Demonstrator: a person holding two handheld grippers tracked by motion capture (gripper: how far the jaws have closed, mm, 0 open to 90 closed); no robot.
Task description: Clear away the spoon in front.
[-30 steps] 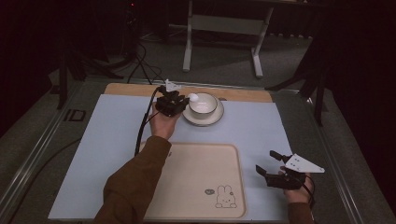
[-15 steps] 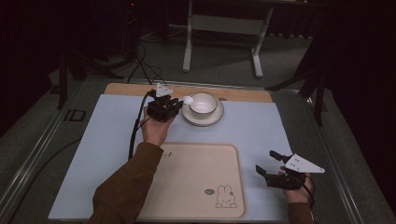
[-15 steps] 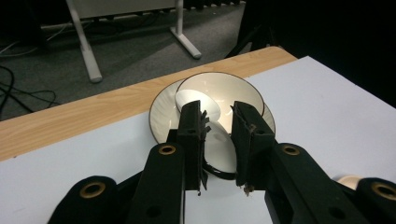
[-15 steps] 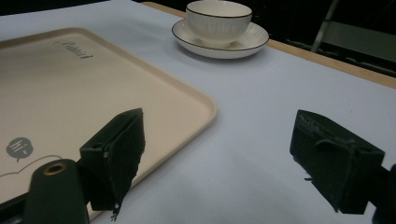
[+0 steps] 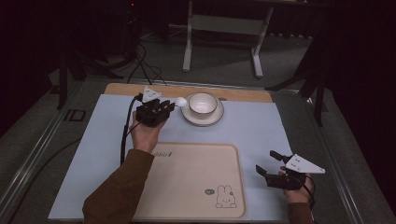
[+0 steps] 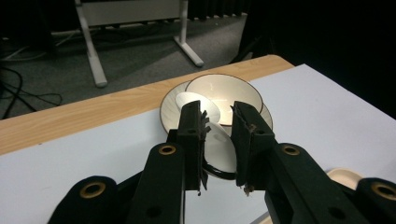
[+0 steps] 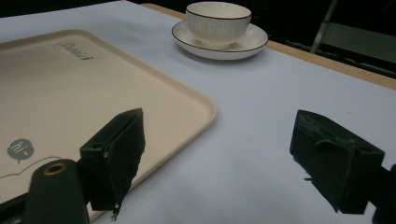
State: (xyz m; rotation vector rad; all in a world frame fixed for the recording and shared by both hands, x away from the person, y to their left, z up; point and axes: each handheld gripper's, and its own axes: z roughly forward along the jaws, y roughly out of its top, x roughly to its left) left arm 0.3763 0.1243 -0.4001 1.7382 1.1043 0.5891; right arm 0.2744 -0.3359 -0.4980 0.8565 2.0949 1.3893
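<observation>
A white ceramic spoon point(image 5: 180, 101) hangs just left of the white cup point(image 5: 202, 103) on its saucer point(image 5: 215, 117), near the table's back edge. My left gripper point(image 5: 164, 108) is shut on the spoon's handle. In the left gripper view the spoon point(image 6: 194, 103) runs between the jaws of the left gripper point(image 6: 217, 114) toward the cup point(image 6: 224, 91). My right gripper point(image 5: 270, 163) rests open at the front right, beside the cream tray point(image 5: 191, 179). In the right gripper view the right gripper point(image 7: 219, 154) holds nothing, and the tray point(image 7: 70, 84) and cup point(image 7: 217, 23) lie ahead.
A pale blue mat point(image 5: 261, 135) covers the table, with a wooden strip point(image 5: 243, 94) along the back. The tray carries a small rabbit drawing point(image 5: 224, 198). A metal stand point(image 5: 222, 28) and cables point(image 5: 144, 65) are on the floor beyond.
My left gripper has moved left and slightly back from the cup, carrying the spoon away from the cup's rim. The right gripper has stayed put.
</observation>
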